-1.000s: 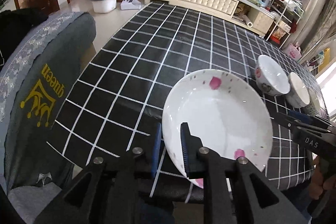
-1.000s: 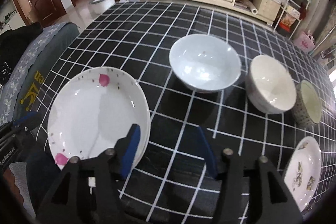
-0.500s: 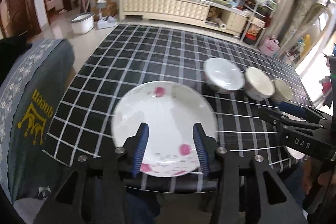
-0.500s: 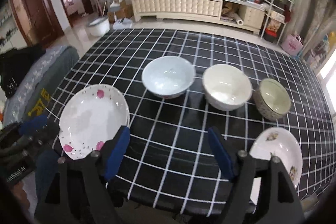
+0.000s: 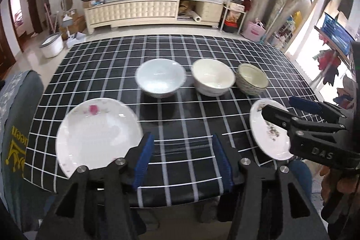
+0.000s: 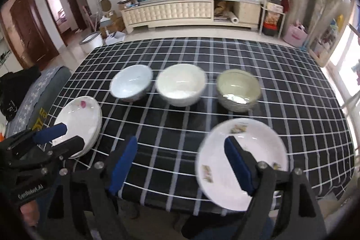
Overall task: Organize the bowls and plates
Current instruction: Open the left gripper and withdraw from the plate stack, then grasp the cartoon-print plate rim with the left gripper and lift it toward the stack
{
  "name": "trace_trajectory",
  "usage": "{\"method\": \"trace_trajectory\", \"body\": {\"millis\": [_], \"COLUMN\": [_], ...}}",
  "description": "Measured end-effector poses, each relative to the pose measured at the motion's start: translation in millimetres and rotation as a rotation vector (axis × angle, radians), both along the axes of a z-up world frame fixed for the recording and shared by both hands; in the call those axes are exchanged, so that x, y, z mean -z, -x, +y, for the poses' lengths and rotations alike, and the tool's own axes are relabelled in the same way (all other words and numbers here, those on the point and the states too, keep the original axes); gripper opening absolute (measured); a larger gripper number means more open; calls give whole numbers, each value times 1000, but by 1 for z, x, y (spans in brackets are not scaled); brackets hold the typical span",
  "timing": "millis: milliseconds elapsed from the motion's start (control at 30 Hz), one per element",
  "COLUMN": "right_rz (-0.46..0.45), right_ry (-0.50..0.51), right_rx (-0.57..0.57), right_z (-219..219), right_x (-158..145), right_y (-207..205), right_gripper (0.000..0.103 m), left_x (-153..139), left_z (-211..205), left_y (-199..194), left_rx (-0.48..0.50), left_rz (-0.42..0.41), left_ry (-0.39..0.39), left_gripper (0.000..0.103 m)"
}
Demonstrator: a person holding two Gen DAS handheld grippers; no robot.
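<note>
A: Your left gripper (image 5: 182, 158) hangs over the near table edge, jaws opening, nothing between them; the pink-flowered plate (image 5: 96, 136) lies just left of it on the checked cloth (image 5: 171, 123).

B: Your right gripper (image 6: 180, 163) is opening too and empty, with the patterned plate (image 6: 241, 162) behind its right finger. It reads "DAS"; the left one's label is blurred.

A black checked table (image 5: 112, 55) carries three bowls (image 5: 212, 77) and two plates (image 5: 96, 134).
</note>
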State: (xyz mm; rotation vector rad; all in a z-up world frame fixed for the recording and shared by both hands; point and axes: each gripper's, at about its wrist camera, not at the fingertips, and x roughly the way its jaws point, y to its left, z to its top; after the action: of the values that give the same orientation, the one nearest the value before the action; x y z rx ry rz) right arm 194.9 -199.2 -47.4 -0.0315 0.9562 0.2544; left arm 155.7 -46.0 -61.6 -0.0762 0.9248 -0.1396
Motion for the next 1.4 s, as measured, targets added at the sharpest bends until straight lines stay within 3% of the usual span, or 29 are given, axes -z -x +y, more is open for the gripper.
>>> {"method": "trace_trajectory", "body": {"millis": [167,433,1133,1233,1300,1400], "right_rz": [-3,46,174,182,189,211], "right_ry": [91,136,99,99,89,68], "right_rx": [48,123,203,203,208,207], "right_z": [-35,-84,-156,-161,-166,-170], "right_x": [4,25,91,97,100,107], "right_y": [-2,-14,-41,-42,-44,-45], "right_gripper": [84,84,83,68,50,38], "left_x": [1,13,96,106,111,119], "left_z": [-33,-86,-163,-173,-176,-178], "left_y": [-15,-40,-97,-101,-103,-106], "left_rx": [43,123,192,205,198,182], "left_rz": [24,53,276,288,300,319], "left_ry": [15,12,0,-20,-30,-34], "left_gripper": [52,52,52,52,52,52]}}
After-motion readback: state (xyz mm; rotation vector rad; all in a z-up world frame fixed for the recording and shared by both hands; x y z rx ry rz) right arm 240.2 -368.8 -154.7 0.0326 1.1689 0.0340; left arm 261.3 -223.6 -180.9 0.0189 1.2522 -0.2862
